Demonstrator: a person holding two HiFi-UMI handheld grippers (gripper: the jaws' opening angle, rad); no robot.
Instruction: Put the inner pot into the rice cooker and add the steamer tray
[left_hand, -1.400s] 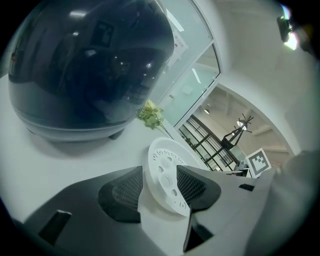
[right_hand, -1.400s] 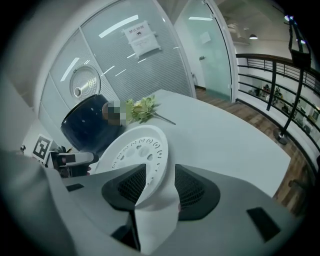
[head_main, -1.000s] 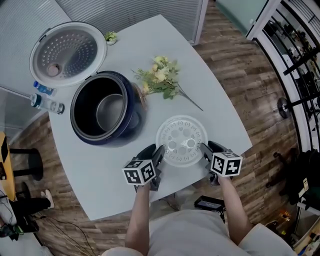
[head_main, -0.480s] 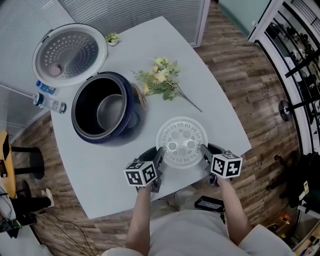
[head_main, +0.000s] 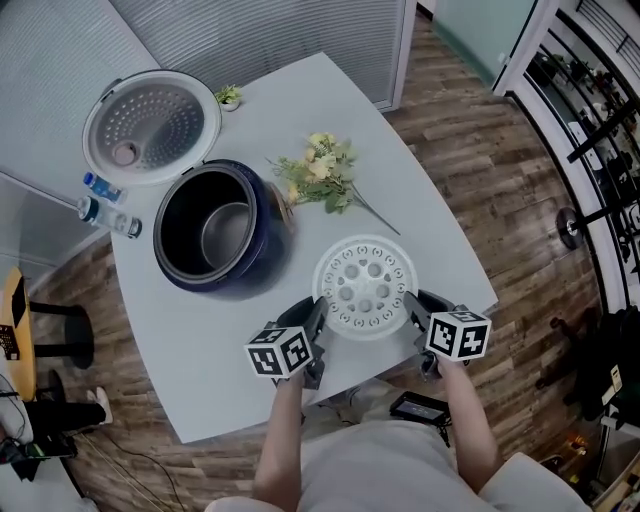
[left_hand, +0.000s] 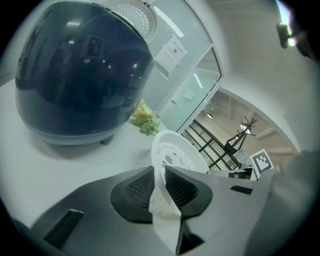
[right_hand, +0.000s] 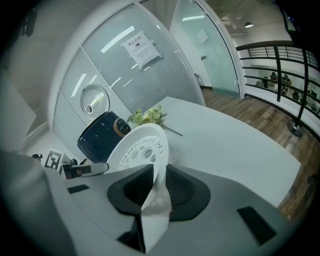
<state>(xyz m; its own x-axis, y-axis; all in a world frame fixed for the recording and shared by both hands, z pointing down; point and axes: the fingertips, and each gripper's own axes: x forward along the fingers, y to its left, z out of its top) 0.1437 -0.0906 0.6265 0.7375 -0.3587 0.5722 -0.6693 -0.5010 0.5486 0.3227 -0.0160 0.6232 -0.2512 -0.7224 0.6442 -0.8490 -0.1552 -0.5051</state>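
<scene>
Head view: steamer tray (head_main: 364, 285) at near edge of desk (head_main: 420, 190), pinched at rim from both sides. Left gripper (head_main: 317, 320) jaws, just been closing, clamp tray's left rim; right gripper (head_main: 410, 306) jaws likewise on right rim. Rice cooker (head_main: 215, 232) toward far-left corner, lid (head_main: 152, 125) open, inner pot (head_main: 228, 235) inside.

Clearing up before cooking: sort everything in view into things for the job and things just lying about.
For the job: steamer tray, rice cooker, its open lid.
Lying about: flower bunch, plastic bottles, small plant.
</scene>
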